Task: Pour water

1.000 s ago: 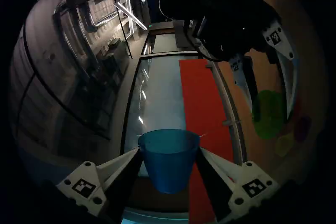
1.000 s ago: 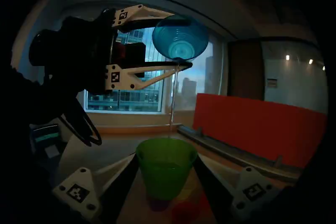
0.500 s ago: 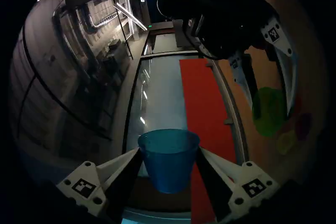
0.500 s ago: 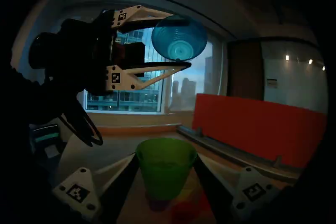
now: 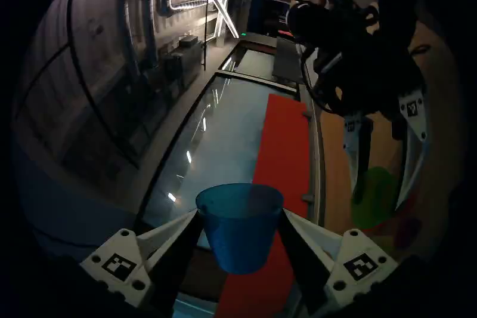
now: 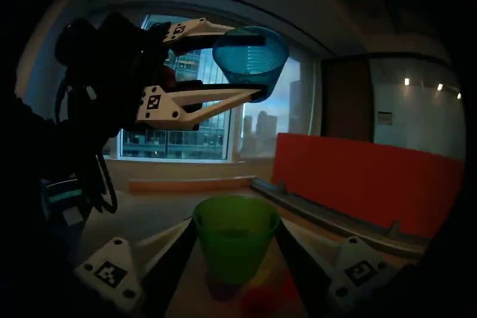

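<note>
Window [image 6: 179,139], left tongs [image 6: 259,61] aloft — blue cup [image 6: 250,55] tilted

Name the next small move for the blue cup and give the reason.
Probably rotate the left gripper to bring the blue cup fully upright. It hangs tipped, higher than the green cup held in the right gripper. No stream falls from it and the green cup already holds water, so the pour looks done.
</note>
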A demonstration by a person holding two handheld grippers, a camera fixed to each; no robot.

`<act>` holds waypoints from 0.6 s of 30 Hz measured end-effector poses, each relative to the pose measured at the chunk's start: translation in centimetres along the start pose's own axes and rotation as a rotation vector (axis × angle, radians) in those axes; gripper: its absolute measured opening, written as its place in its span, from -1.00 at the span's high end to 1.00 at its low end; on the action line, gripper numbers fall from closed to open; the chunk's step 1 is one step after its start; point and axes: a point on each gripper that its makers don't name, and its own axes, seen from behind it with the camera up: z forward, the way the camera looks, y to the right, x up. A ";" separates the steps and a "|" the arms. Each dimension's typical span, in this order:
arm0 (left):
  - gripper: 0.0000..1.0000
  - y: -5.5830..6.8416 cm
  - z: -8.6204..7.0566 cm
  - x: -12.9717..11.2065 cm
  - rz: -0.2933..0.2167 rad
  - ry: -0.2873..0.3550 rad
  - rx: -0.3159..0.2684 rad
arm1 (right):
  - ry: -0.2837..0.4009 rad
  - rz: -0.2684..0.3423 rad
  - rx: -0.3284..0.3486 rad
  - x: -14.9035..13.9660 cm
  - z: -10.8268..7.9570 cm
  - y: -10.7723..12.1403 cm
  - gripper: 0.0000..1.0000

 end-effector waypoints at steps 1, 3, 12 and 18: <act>-0.68 0.0 0.0 -0.1 -0.037 0.001 0.001 | 0.001 0.000 0.000 0.0 0.0 0.0 -0.81; -0.68 0.0 0.1 -0.3 -0.103 0.002 0.002 | 0.003 0.000 -0.001 0.1 0.0 0.0 -0.81; -0.67 0.5 0.0 -0.8 -0.380 0.000 -0.020 | 0.009 -0.004 -0.006 0.3 -0.1 0.2 -0.81; -0.67 0.4 0.7 -1.3 -0.611 -0.001 -0.034 | 0.014 -0.004 -0.011 0.6 -0.3 0.3 -0.81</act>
